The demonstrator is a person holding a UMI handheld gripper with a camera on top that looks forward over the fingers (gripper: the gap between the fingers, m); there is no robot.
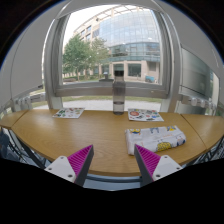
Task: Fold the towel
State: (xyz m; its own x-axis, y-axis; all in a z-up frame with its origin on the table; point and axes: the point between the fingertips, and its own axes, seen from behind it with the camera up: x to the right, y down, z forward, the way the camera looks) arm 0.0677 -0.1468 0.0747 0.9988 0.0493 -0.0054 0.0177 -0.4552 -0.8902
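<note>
Gripper open, towel just ahead

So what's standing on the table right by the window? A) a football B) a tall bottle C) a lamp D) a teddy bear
B: a tall bottle stands upright at the far edge of the wooden table, against the window. The gripper is open with nothing between its fingers, and the folded towel lies just beyond the right finger.
</note>
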